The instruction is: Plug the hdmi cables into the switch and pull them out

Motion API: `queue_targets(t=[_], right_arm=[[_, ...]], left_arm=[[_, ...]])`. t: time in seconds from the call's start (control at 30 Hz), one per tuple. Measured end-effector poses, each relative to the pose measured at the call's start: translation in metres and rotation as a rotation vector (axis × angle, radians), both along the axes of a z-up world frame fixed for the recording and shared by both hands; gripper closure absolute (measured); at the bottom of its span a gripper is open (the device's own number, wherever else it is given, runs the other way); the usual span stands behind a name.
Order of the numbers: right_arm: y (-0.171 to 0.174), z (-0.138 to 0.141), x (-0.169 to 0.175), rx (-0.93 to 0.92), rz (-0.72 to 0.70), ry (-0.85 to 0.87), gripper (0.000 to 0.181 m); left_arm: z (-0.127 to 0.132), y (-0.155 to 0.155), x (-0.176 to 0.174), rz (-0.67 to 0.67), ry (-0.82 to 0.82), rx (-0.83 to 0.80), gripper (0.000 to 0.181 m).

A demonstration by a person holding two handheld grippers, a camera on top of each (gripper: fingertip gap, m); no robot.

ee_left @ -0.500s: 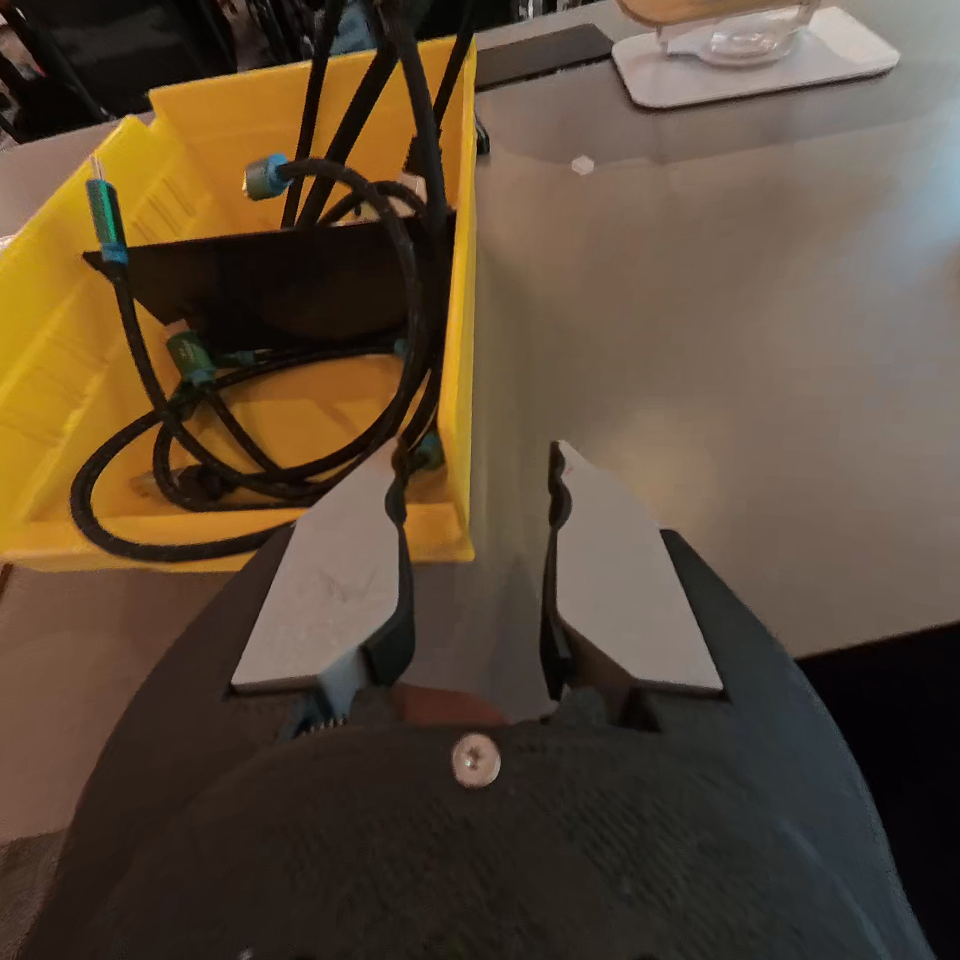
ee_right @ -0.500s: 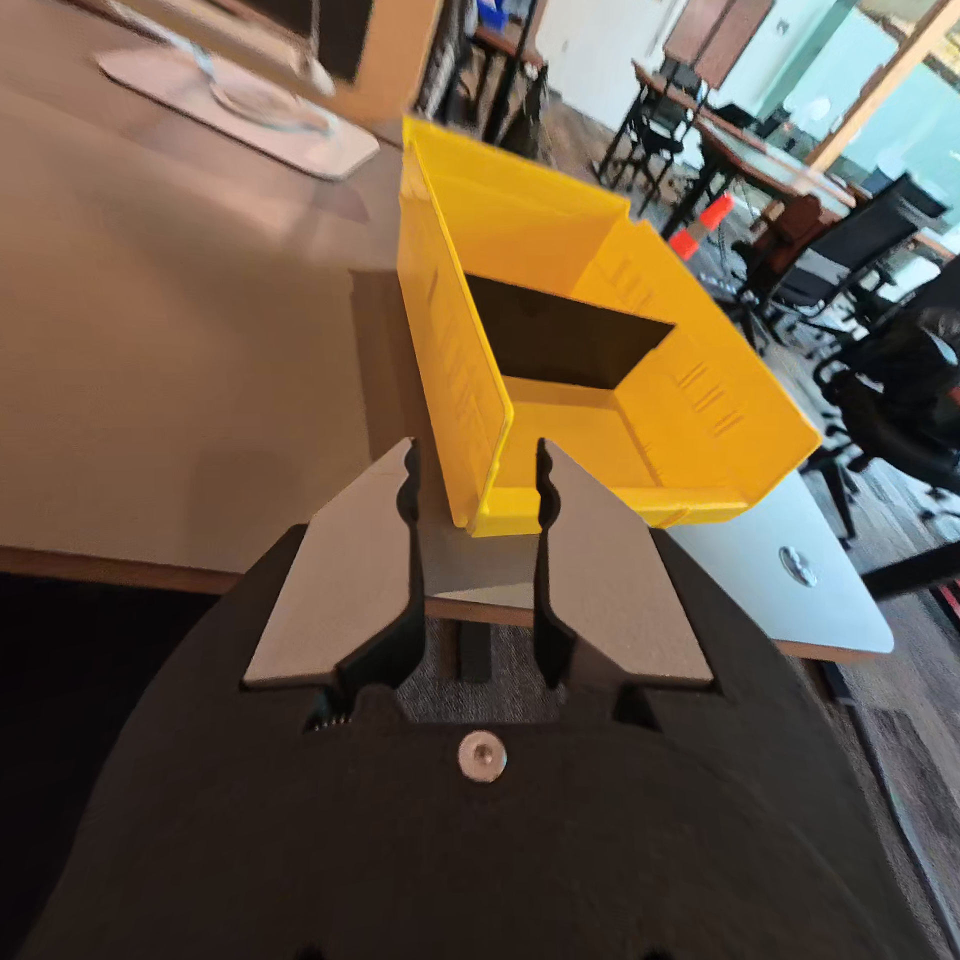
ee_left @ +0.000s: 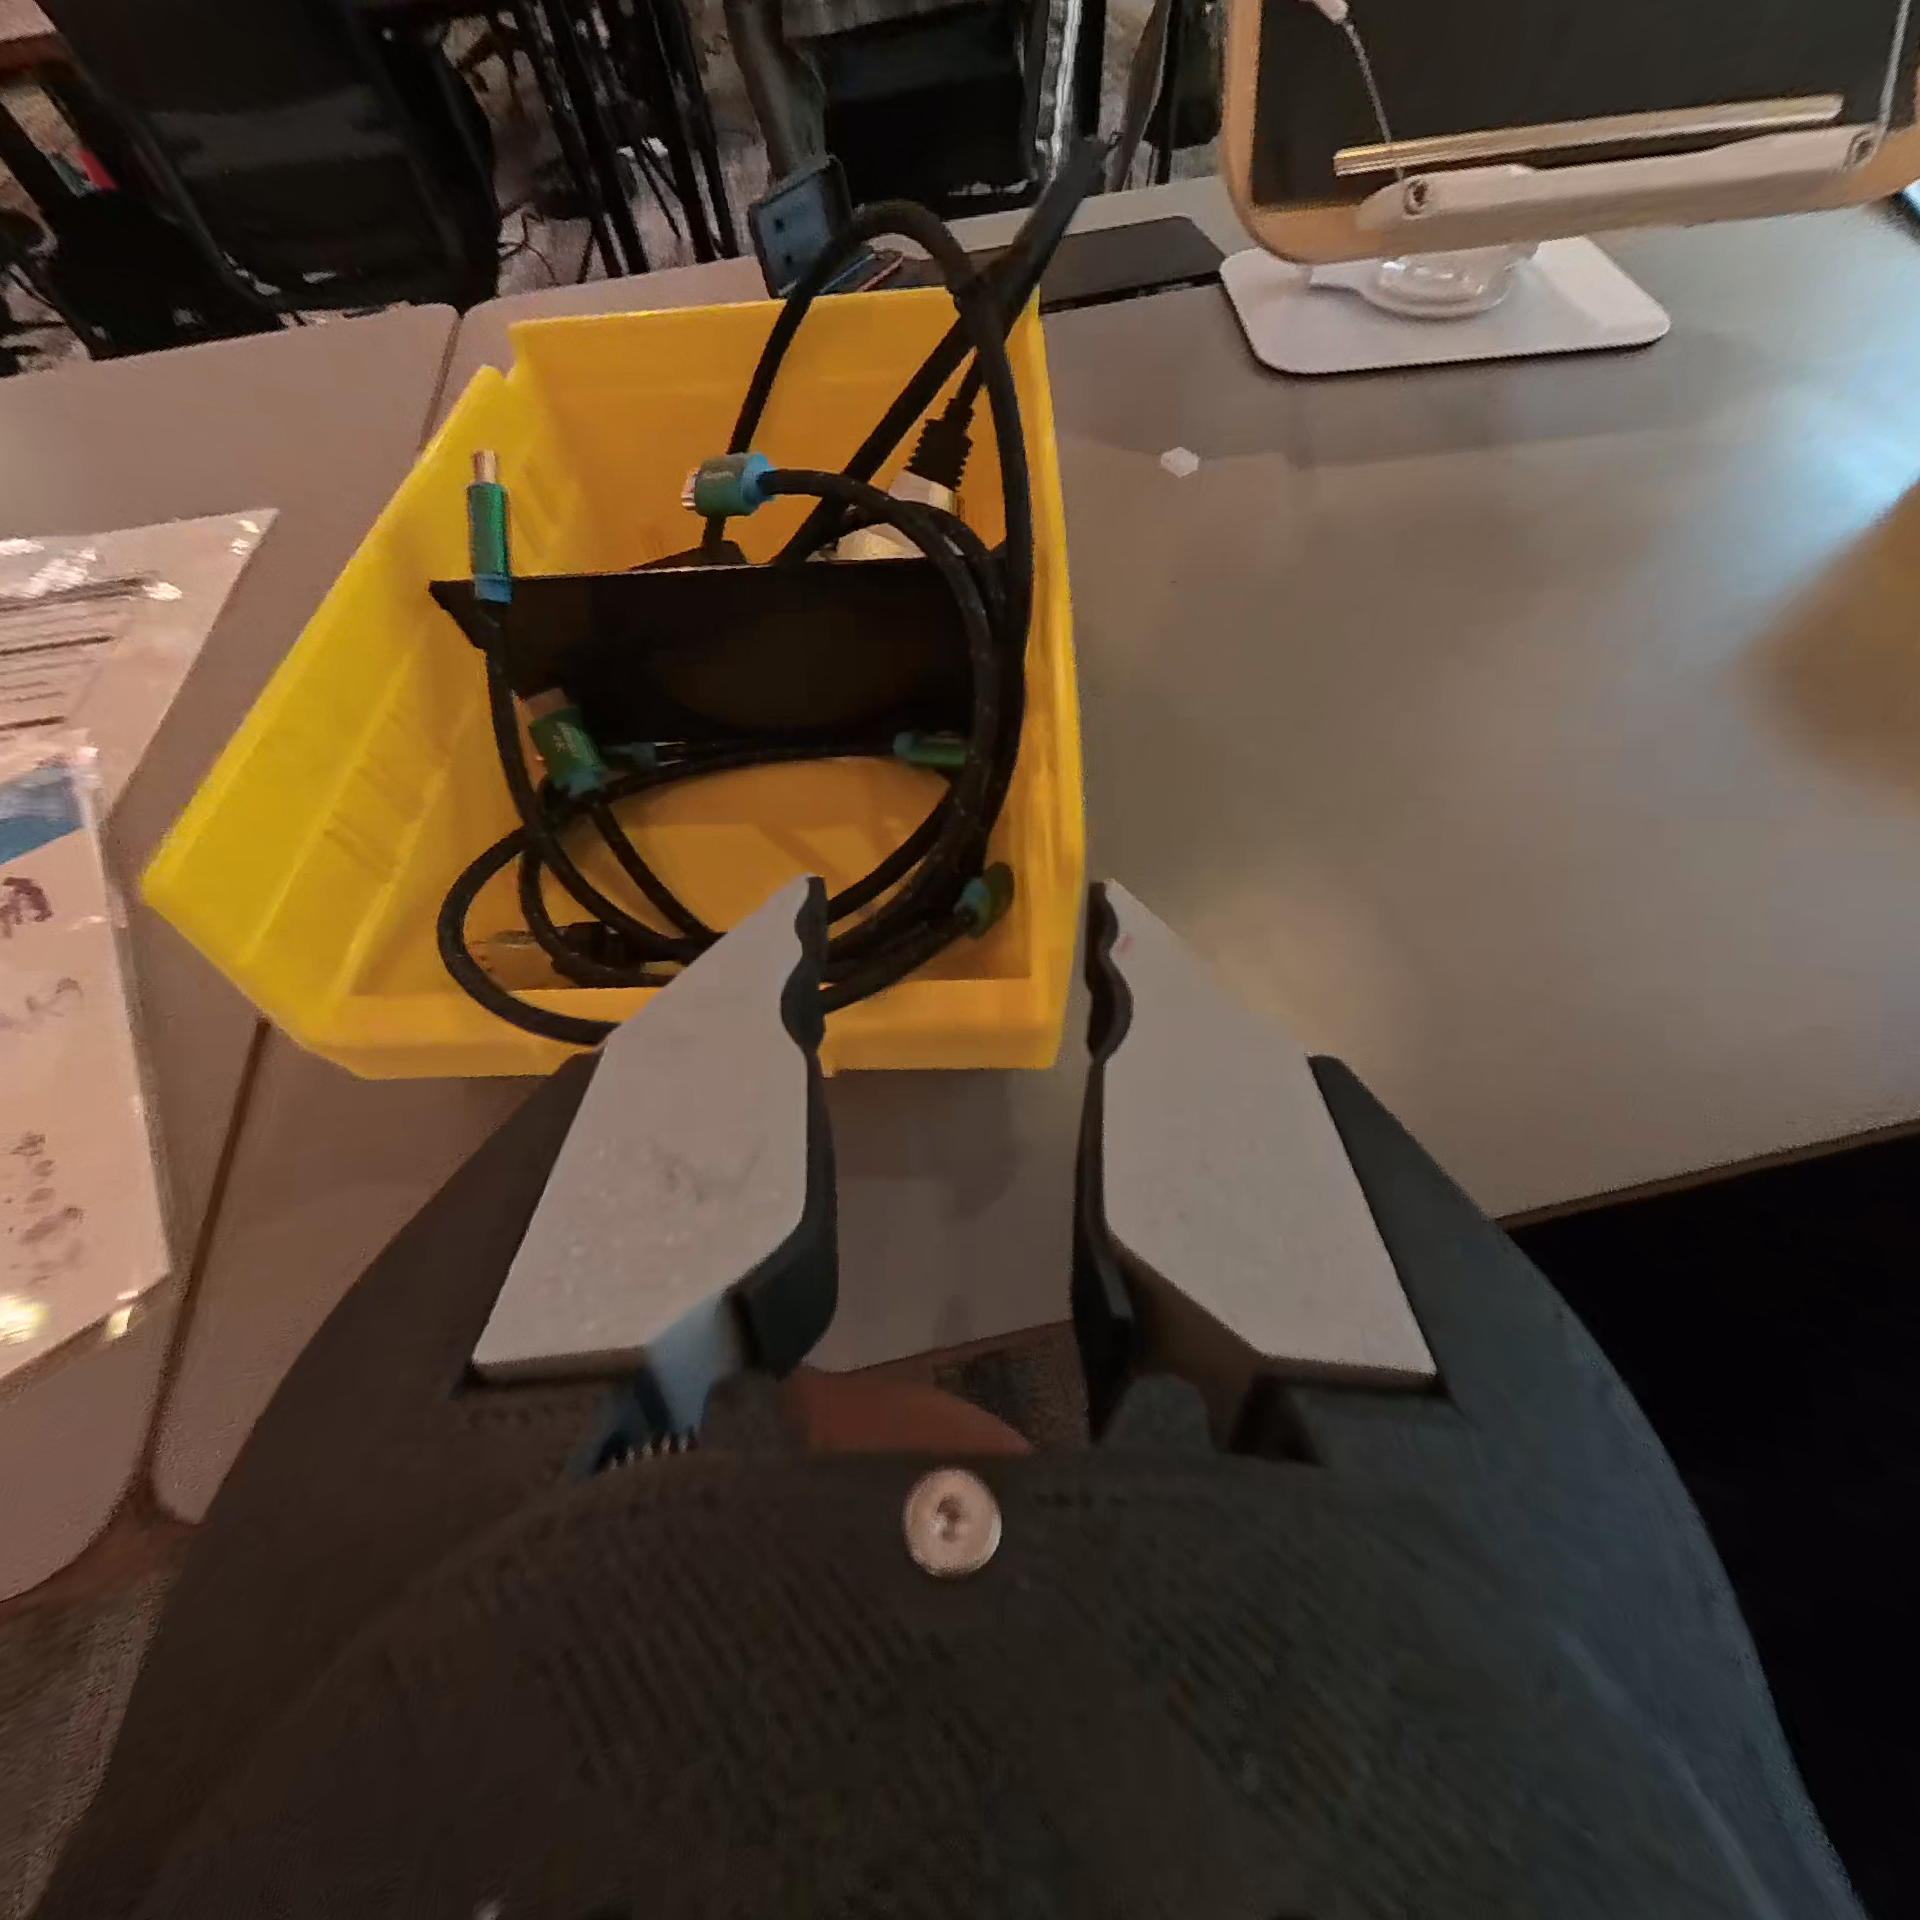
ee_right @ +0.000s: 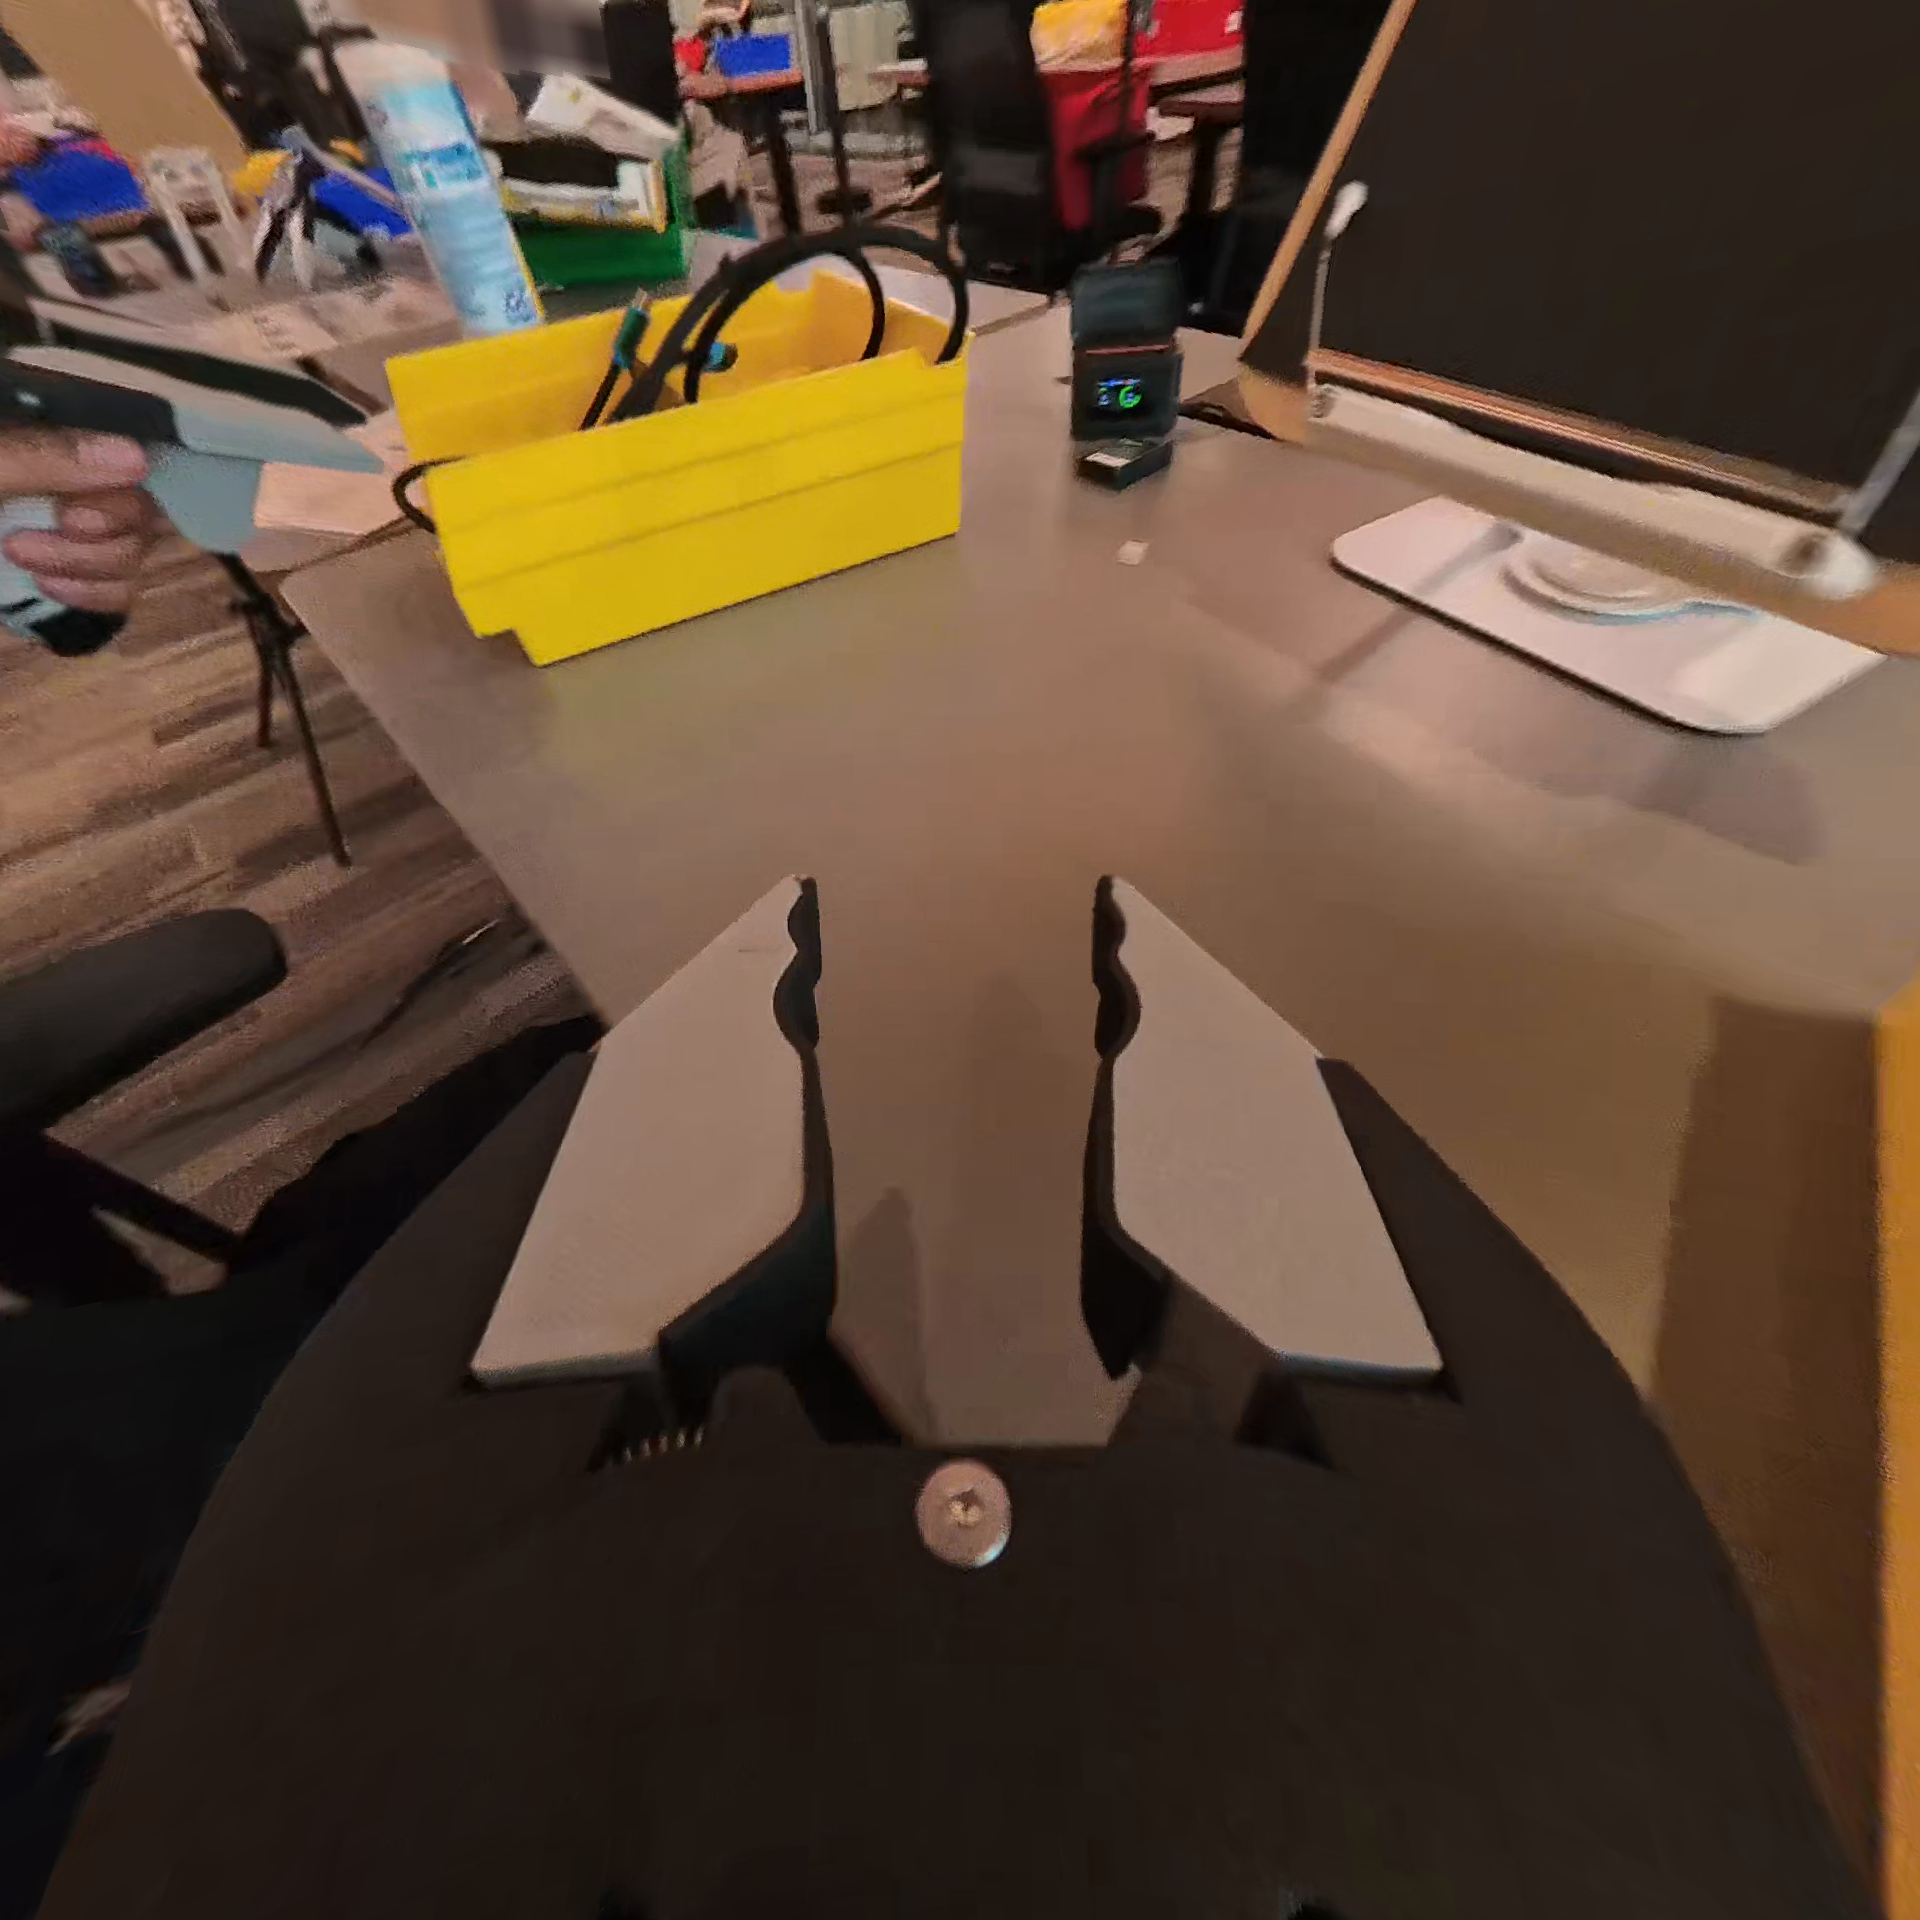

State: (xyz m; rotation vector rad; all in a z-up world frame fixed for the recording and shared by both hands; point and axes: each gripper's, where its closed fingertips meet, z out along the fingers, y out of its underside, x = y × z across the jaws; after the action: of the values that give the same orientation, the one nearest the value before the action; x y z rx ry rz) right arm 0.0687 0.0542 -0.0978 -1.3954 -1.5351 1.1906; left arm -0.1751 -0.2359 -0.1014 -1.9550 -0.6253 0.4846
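Observation:
Several black braided HDMI cables (ee_left: 977, 665) with green plugs lie coiled in a yellow bin (ee_left: 312, 831), around a black panel (ee_left: 748, 644) set across it. My left gripper (ee_left: 951, 935) is open and empty, just in front of the bin's near right corner. My right gripper (ee_right: 956, 935) is open and empty above bare table, well short of the same bin (ee_right: 707, 499), where cable loops (ee_right: 831, 260) stick out. The left gripper (ee_right: 312, 436), held by a hand, shows at the left edge. I cannot pick out a switch for certain.
A monitor on a white stand (ee_right: 1590, 613) is at the right, also seen in the left wrist view (ee_left: 1455, 301). A small black device with a lit display (ee_right: 1122, 384) stands behind the bin. Papers (ee_left: 73, 831) lie left of the bin. The table edge (ee_left: 1714, 1164) is near right. My right fingertips sit around 40 cm from my left ones.
The left gripper has drawn back from the cable bin, which now looks smaller. The right gripper has swung away from an empty yellow bin to face the table and the cable bin.

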Motion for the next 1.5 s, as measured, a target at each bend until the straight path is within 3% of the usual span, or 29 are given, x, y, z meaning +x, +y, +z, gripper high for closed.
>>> queue_targets(t=[0.1,0.23,0.37,0.53,0.7,0.77,0.87,0.9,0.93,1.0,1.23,1.33,1.4,1.43,1.5], right_arm=[[0.013,-0.016,-0.073,0.013,0.026,-0.019,0.133],[0.051,-0.044,-0.161,0.055,-0.039,-0.082,0.130],[0.063,-0.072,-0.205,0.059,-0.035,-0.162,0.130],[0.066,-0.063,-0.216,0.164,0.030,-0.075,0.138],[0.072,-0.062,-0.221,0.086,0.050,-0.075,0.138],[0.070,-0.060,-0.221,0.086,0.067,-0.067,0.140],[0.066,-0.061,-0.220,0.101,0.089,-0.070,0.143],[0.065,-0.061,-0.219,0.107,0.097,-0.066,0.144],[0.063,-0.060,-0.219,0.110,0.104,-0.061,0.145],[0.062,-0.059,-0.218,0.108,0.113,-0.051,0.147],[0.061,-0.060,-0.217,0.109,0.121,-0.061,0.152],[0.059,-0.061,-0.217,0.119,0.127,-0.065,0.152],[0.060,-0.061,-0.217,0.110,0.128,-0.062,0.153],[0.060,-0.060,-0.217,0.101,0.127,-0.061,0.153],[0.061,-0.059,-0.217,0.084,0.126,-0.059,0.153]], left_arm=[[-0.006,0.017,0.010,-0.021,-0.039,0.041,0.134],[0.006,0.037,0.015,-0.017,0.018,0.046,0.135],[0.033,0.054,0.003,-0.016,0.069,0.035,0.135],[0.054,0.091,-0.023,-0.020,0.127,0.010,0.134],[0.073,0.145,-0.050,-0.049,0.202,-0.033,0.136],[0.070,0.165,-0.067,-0.064,0.196,-0.102,0.136],[0.043,0.182,-0.098,-0.059,0.151,-0.300,0.133],[0.034,0.184,-0.105,-0.060,0.144,-0.370,0.137],[0.029,0.184,-0.111,-0.063,0.157,-0.431,0.167],[0.038,0.181,-0.124,-0.037,0.215,-0.470,0.176],[0.165,0.146,-0.163,0.151,0.449,-0.214,0.177],[0.218,0.141,-0.171,0.170,0.361,0.087,0.176],[0.229,0.152,-0.169,0.064,0.130,0.305,0.177],[0.223,0.161,-0.167,0.005,0.018,0.327,0.177],[0.220,0.158,-0.181,0.042,0.059,0.285,0.177]])
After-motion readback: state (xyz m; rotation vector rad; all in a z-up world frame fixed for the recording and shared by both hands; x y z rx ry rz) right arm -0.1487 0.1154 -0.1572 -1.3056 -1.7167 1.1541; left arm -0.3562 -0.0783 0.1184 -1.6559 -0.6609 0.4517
